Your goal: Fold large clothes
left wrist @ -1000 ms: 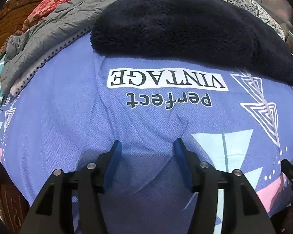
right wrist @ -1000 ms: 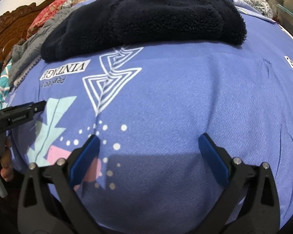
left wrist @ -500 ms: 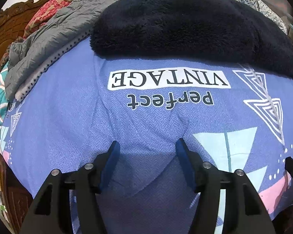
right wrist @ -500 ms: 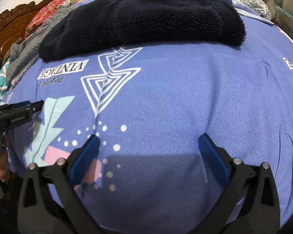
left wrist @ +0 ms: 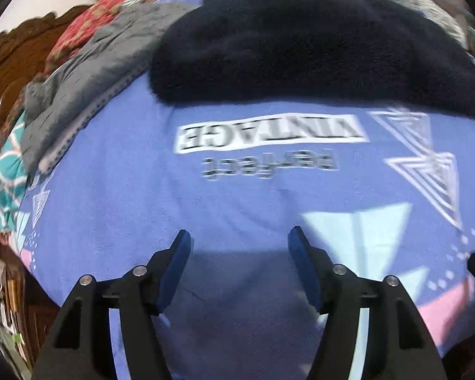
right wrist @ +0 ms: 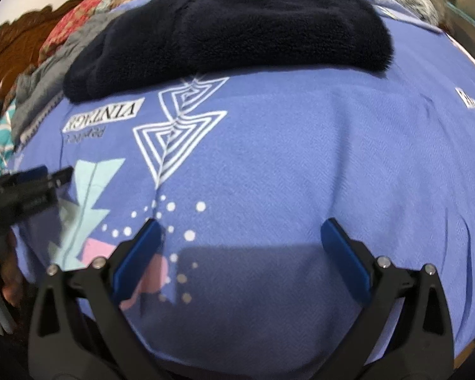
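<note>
A: Where's the garment?

B: Dark fleece garment (left wrist: 313, 47) lies folded at the far side of the bed, on the blue printed bedsheet (left wrist: 237, 196). Grey jacket (left wrist: 88, 72) is bunched just beside it, to its left, touching or nearly so.

A: Tools?

B: Left tool (left wrist: 239, 247) hangs over the near part of the sheet, fingers spread wide, nothing betw. them. Right tool (right wrist: 240, 237) same: released, empty, over the dotted print. Left tool's tip also shows at the left edge of the right wrist view.

A: Step?

B: Prob. between items. Fleece looks already folded into a compact bundle; neither tool is near it. Grey jacket looks unfolded, so likely next, but that's a guess.

A: Next move needs?

B: Reach fwd. and left past the "VINTAGE" print (left wrist: 269, 131), pinch the jacket at two edges well apart, drag it onto bare sheet, spread flat.

A: Orientation?

B: Fleece's long axis runs left-right across both views, folded edge facing the tools. Collar/hem can't be told.
</note>
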